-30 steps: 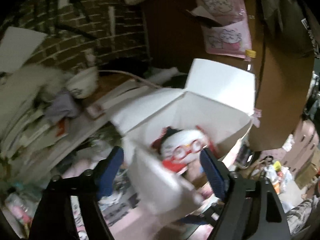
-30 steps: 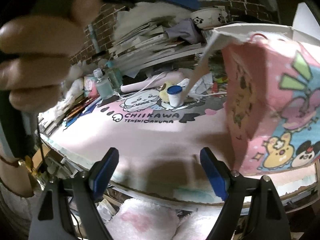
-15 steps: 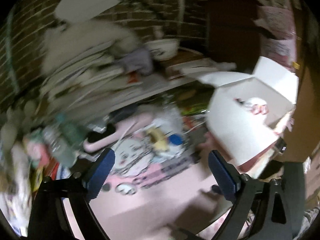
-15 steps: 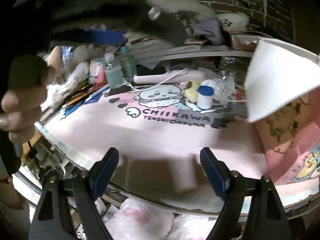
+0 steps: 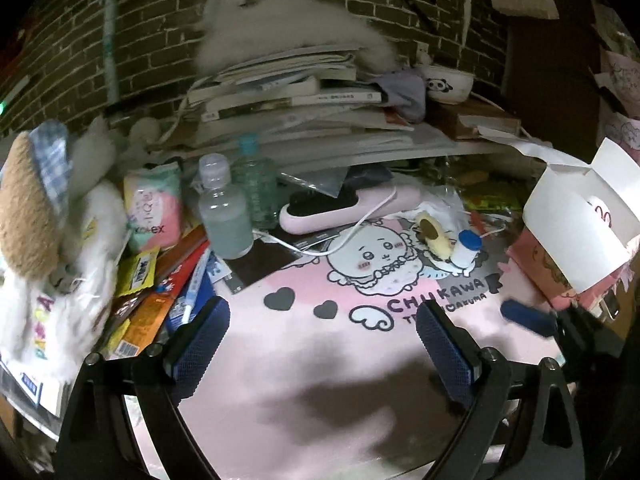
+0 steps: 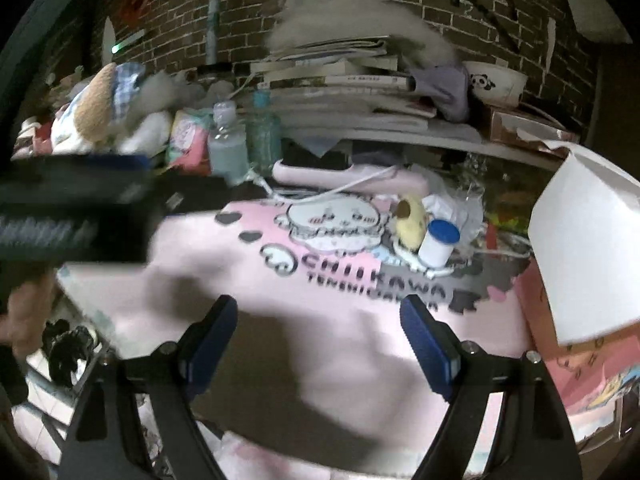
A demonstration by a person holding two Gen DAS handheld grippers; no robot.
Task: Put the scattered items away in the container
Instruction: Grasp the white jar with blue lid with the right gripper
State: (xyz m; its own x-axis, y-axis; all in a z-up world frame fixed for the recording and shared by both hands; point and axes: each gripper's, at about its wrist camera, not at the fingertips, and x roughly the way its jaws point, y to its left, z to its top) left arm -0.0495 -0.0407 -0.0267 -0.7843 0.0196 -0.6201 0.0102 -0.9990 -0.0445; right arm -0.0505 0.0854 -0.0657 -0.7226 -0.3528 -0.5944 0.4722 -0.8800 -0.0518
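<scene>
The container is a pink cartoon box with white flaps [image 5: 576,236], standing at the right edge of the pink mat [image 5: 304,344]; red glasses of a doll [image 5: 600,213] show inside it. It also appears in the right wrist view as the box [image 6: 580,248]. A small white bottle with a blue cap [image 5: 466,249] [image 6: 439,243] and a yellow plush [image 5: 431,236] [image 6: 410,220] lie on the mat left of the box. My left gripper [image 5: 322,340] hovers open over bare mat. My right gripper [image 6: 318,344] is open too, with nothing between its fingers.
Two clear bottles [image 5: 226,216], a tissue pack [image 5: 152,208], a pink corded device [image 5: 344,204], snack packets [image 5: 160,296] and plush toys [image 5: 36,216] crowd the mat's left and back. Stacked books [image 5: 288,92] and a panda bowl [image 5: 446,86] sit on a shelf behind.
The left gripper swung left and down, away from the box with the doll in it, to above the mat. The right gripper also shifted left, so the box slid towards the right edge of its view.
</scene>
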